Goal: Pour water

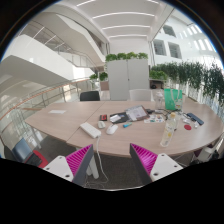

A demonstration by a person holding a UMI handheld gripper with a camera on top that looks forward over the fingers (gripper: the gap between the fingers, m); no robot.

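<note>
Gripper (113, 160) at the bottom centre of the frame, held level, facing forward. Two fingers spread wide apart, magenta pads (80, 159) turned inward, nothing clasped between them.

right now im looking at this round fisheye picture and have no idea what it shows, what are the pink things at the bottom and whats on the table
The picture comes from a wide-angle camera riding on a hand-held two-finger gripper, looking forward along its fingers. The pink things are pads on the fingers' inner faces, parts of the tool. The fingers stand apart and hold nothing. Beyond them is a long oval light wooden table in a bright atrium. On it lie a clear plastic bottle, a translucent green cup, a flat white keyboard-like thing and scattered small items too small to tell. Potted green plants stand behind.
</note>
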